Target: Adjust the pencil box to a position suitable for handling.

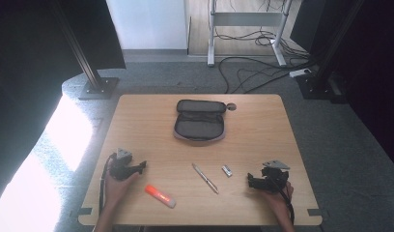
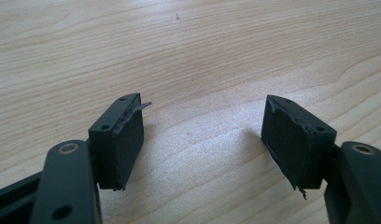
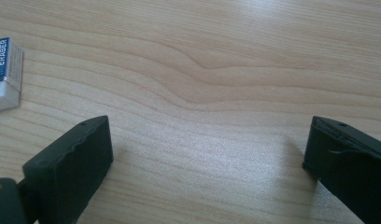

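At the near edge of the wooden surface (image 1: 262,116), your two hands hold one claw each. Your left claw (image 1: 139,166) sits at the near left with its jaws spread apart over bare wood; from its own camera the left claw (image 2: 202,140) has nothing between its worn black pads. Your right claw (image 1: 250,181) sits at the near right, jaws likewise wide apart and holding nothing; in its own view the right claw (image 3: 207,158) faces bare wood, with one eraser (image 3: 4,72) lying off to the upper left, clear of the jaws.

Between your hands lie three loose items, one of each: an orange-and-white marker (image 1: 160,196) nearest you, just right of your left hand; a silver pen (image 1: 205,178) lying diagonally near the middle; and the small eraser (image 1: 227,170) just beyond the pen, between it and your right claw.

Farther off, toward the far edge, rests one dark pencil case (image 1: 200,120), unzipped and lying open. You cannot tell whether anything is inside its dark interior.
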The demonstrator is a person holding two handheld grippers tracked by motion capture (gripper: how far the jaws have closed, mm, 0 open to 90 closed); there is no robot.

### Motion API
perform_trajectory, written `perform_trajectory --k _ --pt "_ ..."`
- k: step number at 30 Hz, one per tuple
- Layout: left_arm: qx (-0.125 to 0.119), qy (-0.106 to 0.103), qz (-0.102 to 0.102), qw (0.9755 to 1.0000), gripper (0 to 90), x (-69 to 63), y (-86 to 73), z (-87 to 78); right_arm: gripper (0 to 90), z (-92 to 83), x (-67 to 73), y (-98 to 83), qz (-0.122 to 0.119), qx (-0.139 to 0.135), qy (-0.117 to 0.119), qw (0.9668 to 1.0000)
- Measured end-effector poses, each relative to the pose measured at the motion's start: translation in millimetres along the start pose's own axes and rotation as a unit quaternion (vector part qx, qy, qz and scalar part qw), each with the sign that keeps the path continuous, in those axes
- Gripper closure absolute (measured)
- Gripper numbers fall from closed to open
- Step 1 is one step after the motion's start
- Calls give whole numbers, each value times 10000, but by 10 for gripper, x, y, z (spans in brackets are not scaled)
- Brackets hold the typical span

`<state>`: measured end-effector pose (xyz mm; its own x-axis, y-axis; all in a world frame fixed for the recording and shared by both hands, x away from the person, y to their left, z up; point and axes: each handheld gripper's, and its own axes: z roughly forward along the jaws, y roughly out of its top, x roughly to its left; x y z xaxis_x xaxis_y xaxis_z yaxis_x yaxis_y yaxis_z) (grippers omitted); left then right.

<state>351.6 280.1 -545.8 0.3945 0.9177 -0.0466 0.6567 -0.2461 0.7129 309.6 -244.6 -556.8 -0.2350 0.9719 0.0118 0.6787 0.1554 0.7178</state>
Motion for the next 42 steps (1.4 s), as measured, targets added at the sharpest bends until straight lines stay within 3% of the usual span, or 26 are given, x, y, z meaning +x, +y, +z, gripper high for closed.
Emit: perform_trajectory --k 19,28,34,42 --pt "-14 -93 -14 10000 300 26 -3 -7 78 -42 -21 -31 2 -91 10 10000" --pt "-22 -146 -36 9999 300 46 -4 -10 101 -45 -30 -31 83 -126 -103 9998" --pt "-3 -30 4 10000 300 13 -1 -4 107 -44 -32 -29 111 -133 -117 9998" --pt "-64 -83 -41 9999 316 14 10 -22 123 -47 -27 -30 86 -144 -126 9998"
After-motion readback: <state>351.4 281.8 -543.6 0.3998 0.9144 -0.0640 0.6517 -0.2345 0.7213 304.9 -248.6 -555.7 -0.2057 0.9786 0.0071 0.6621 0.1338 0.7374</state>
